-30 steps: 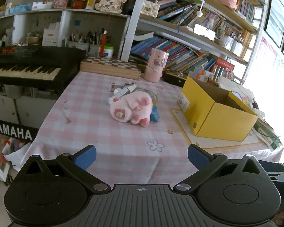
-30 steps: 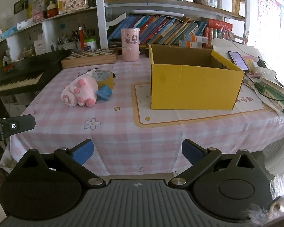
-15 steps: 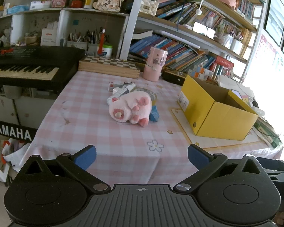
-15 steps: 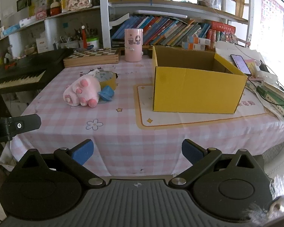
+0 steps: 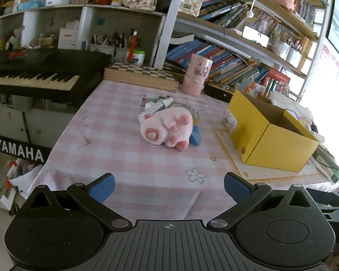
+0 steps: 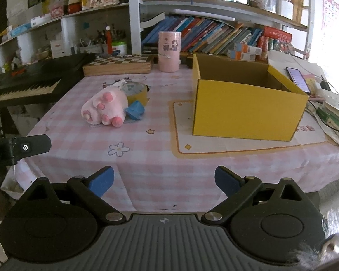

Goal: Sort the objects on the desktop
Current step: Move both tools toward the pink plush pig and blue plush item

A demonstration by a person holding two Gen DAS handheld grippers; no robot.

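Observation:
A pink plush pig (image 5: 166, 128) (image 6: 105, 107) lies mid-table on the pink checked cloth. Against it are a blue crumpled item (image 5: 195, 137) (image 6: 135, 110), a yellow tape roll (image 6: 136, 91) and a white tube (image 5: 159, 105). An open yellow cardboard box (image 5: 269, 136) (image 6: 246, 103) stands on a mat to the right, empty as far as I can see. My left gripper (image 5: 169, 187) is open over the table's near edge, well short of the pig. My right gripper (image 6: 163, 180) is open too, near the front edge, holding nothing.
A pink cylinder cup (image 6: 169, 52) and a wooden chessboard box (image 6: 118, 64) sit at the back. A black keyboard (image 5: 38, 74) flanks the table's left side. Bookshelves (image 6: 214, 33) rise behind. A phone (image 6: 298, 79) and papers lie right of the box. The left gripper's body (image 6: 18, 150) shows at left.
Both grippers have moved a little closer to the table; the pig and box appear slightly larger. Nothing on the table has moved, and both grippers stay open.

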